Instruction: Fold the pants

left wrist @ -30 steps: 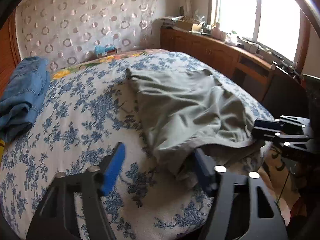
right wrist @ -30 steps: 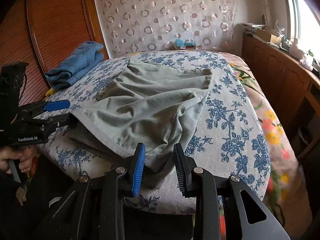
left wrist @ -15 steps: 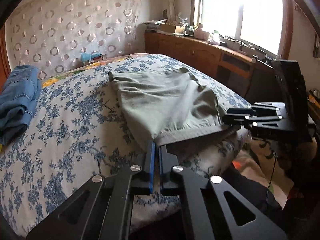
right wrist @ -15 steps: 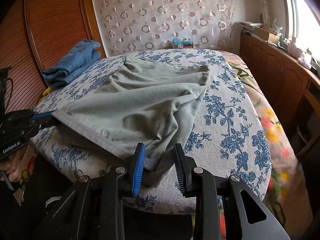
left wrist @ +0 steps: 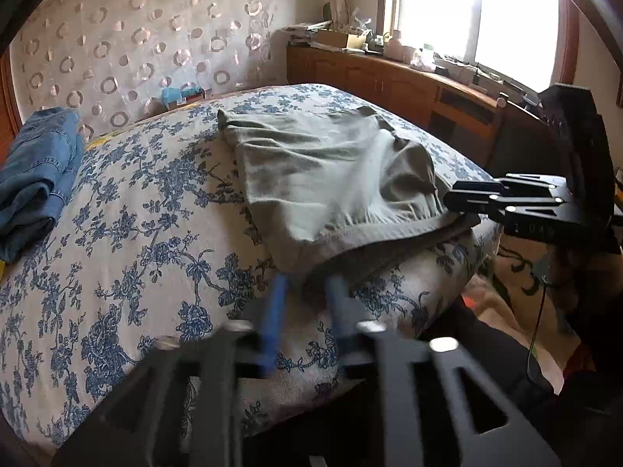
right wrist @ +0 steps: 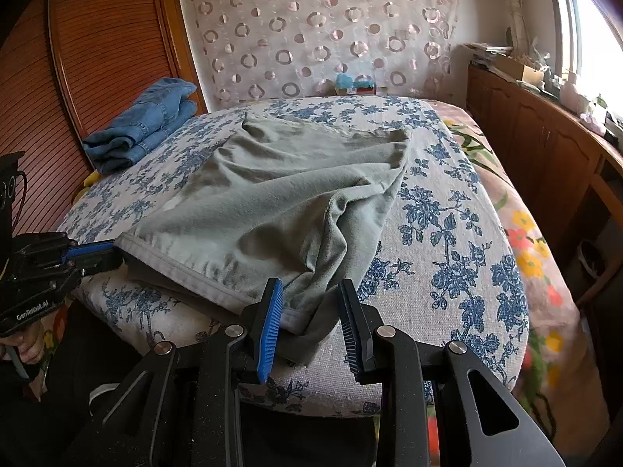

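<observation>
The grey-green pants (right wrist: 280, 198) lie folded over on the flowered bed (right wrist: 459, 257), their hemmed edge along the near side. The right gripper (right wrist: 311, 311) has its fingers apart, straddling the near corner of the cloth without pinching it. The left gripper (left wrist: 307, 303) is blurred, its fingers narrowly parted just short of the other near corner, and folded jeans (right wrist: 144, 124) sit far left.

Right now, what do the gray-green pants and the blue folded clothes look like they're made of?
The gray-green pants look like soft matte cotton knit or brushed twill: limp creases, stitched hem. The blue folded clothes look like denim: faded blue weave, visible seams, stiffer folds.
</observation>
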Motion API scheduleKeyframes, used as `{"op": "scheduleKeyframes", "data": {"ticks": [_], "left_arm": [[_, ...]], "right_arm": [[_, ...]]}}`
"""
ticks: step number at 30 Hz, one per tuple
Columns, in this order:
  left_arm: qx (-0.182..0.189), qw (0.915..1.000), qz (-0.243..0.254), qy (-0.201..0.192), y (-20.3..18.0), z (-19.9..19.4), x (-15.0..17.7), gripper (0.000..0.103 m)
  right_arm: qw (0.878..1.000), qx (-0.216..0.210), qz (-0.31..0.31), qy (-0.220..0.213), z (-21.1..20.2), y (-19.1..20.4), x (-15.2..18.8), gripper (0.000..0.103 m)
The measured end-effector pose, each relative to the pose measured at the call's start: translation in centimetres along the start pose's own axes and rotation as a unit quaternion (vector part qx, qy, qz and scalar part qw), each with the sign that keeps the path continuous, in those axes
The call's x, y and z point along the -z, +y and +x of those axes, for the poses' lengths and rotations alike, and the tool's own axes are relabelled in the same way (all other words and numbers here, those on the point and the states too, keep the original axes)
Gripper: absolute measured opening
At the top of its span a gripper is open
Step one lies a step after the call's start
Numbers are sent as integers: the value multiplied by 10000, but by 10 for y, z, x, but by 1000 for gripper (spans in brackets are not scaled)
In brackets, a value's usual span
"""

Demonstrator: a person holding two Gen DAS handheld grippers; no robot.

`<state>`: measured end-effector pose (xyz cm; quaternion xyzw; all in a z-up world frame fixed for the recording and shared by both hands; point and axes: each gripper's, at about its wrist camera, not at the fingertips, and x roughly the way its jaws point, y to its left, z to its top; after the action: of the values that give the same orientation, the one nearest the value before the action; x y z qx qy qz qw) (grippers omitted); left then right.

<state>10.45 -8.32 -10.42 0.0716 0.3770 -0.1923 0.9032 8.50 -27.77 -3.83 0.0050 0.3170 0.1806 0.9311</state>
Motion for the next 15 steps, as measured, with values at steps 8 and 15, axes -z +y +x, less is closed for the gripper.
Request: {"op": "scheduleKeyframes", "data": {"ticks": [8,15], "left_arm": [[8,10000,53,42,-1,4,1,45],[66,9991,-36,-417,1,-7,-18,45]], "right_arm": [[10000,-18,11,-15,-1,-1,0,30],[9999,-134,-53,-73,-3,5,1,30]]}}
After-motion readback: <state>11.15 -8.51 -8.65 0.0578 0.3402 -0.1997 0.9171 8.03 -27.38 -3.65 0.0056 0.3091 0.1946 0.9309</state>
